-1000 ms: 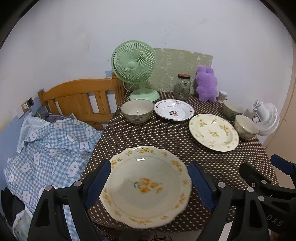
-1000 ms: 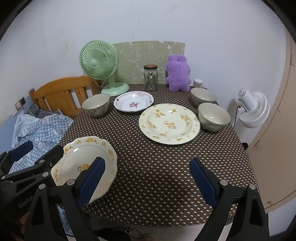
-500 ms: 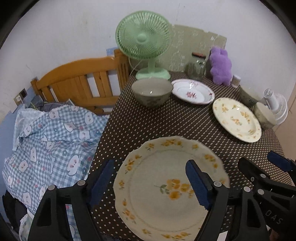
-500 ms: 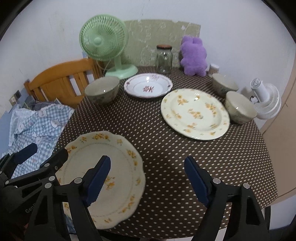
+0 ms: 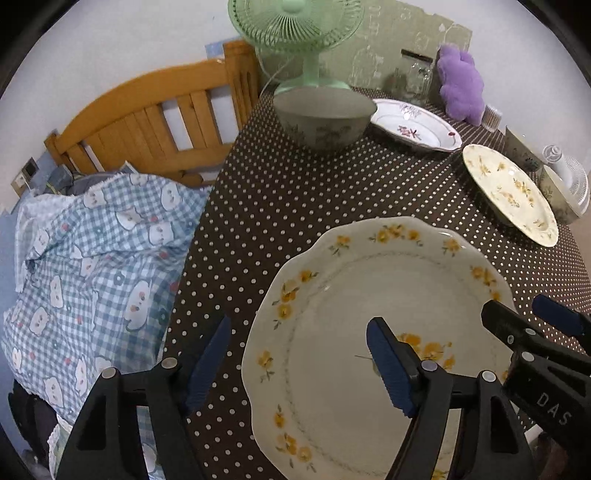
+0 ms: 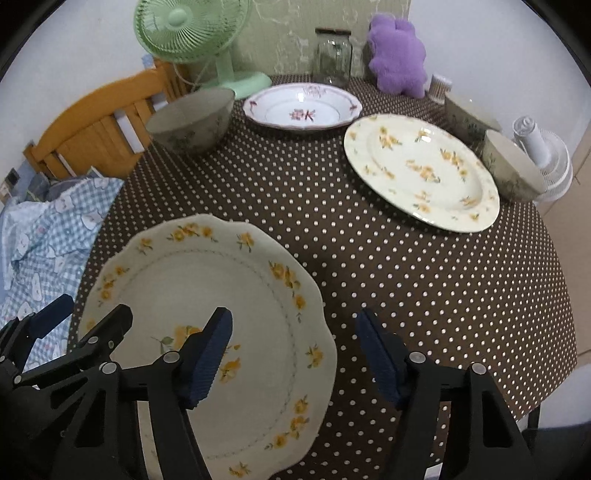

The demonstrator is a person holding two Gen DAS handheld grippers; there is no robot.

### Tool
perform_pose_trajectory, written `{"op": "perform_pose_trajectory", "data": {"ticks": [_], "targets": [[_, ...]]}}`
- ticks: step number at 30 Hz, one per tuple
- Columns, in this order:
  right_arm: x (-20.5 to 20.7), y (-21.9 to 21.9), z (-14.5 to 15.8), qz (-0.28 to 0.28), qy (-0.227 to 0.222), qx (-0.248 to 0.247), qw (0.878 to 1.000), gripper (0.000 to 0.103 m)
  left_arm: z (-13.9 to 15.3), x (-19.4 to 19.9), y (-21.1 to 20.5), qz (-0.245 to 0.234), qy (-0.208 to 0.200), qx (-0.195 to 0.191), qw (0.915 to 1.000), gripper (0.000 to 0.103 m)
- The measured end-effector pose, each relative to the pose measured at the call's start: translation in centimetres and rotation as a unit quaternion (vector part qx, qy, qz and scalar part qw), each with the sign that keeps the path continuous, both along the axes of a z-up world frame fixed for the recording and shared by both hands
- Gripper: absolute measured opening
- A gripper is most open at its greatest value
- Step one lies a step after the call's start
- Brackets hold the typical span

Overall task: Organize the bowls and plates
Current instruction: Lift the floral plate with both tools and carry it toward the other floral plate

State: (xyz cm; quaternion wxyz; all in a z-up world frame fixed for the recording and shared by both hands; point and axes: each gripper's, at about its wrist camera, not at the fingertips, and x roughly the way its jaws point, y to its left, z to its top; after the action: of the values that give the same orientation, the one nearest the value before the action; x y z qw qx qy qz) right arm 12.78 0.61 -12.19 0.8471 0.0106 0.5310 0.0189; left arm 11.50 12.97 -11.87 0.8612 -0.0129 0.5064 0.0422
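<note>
A scalloped cream plate with yellow flowers (image 5: 369,332) lies at the near edge of the dotted table (image 5: 295,192); it also shows in the right wrist view (image 6: 221,295). My left gripper (image 5: 299,354) is open, straddling its left rim. My right gripper (image 6: 295,350) is open, straddling its right rim. A second yellow-flowered plate (image 6: 421,170) lies at the right, a pink-flowered dish (image 6: 303,107) at the back. A grey bowl (image 6: 192,120) stands back left. Two more bowls (image 6: 509,166) stand at the right edge.
A green fan (image 6: 192,33), a glass jar (image 6: 332,59) and a purple plush toy (image 6: 397,59) stand along the back wall. A wooden bed rail (image 5: 155,118) and checked bedding (image 5: 92,266) lie left of the table. A white fan (image 6: 546,162) stands right.
Both grippers have moved forward and down toward the near plate, which now fills much of both views. Each now has one finger over the plate. Nothing on the table has moved.
</note>
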Motion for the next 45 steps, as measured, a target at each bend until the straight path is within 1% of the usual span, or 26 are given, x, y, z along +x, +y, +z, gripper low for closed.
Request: {"op": "perform_pose_trajectory", "data": {"ticks": [4,9,15,24,28,30,33,37,43,45], "targets": [[0.9,0.4,-1.1,-0.005,0.018,-0.002,1.0,0.064,-0.9,0.8,0.5,-0.006,0.017,-0.012,0.9998,0.07],[1.5,0.7,-1.7,-0.007,0.029,-0.014,0.999,0.063,-1.7,1.4,0.7,-0.011,0.036,-0.027,0.9989,0.065],[2.5,1.0,-2.5,-0.004,0.046,-0.023,0.999,0.062,-2.0,1.9,0.7,-0.007,0.042,-0.03,0.9986,0.065],[3.0,1.2,-2.7,0.019,0.059,-0.039,0.997,0.063,-2.0,2.6,0.6,-0.005,0.05,-0.026,0.9984,0.065],[3.5,0.3,-2.2,0.015,0.053,-0.034,0.998,0.063,-1.8,3.1,-0.4,-0.016,0.048,-0.025,0.9984,0.065],[4.0,-0.2,-2.2,0.011,0.056,-0.044,0.997,0.063,-1.6,3.4,-1.1,-0.026,0.043,-0.021,0.9985,0.065],[4.5,-1.3,-2.3,0.007,0.062,-0.034,0.997,0.062,-1.4,3.9,-1.8,-0.03,0.04,-0.018,0.9986,0.065],[5.0,-2.4,-2.0,0.005,0.059,-0.032,0.998,0.061,-1.7,4.9,-2.7,-0.029,0.05,-0.017,0.9982,0.065],[5.8,-4.5,-1.9,-0.008,0.061,-0.029,0.998,0.061,-2.1,6.2,-4.5,-0.041,0.059,-0.013,0.9973,0.065],[6.0,-5.1,-1.8,-0.012,0.06,-0.03,0.998,0.059,-2.2,6.5,-5.0,-0.043,0.061,-0.011,0.9971,0.065]]}}
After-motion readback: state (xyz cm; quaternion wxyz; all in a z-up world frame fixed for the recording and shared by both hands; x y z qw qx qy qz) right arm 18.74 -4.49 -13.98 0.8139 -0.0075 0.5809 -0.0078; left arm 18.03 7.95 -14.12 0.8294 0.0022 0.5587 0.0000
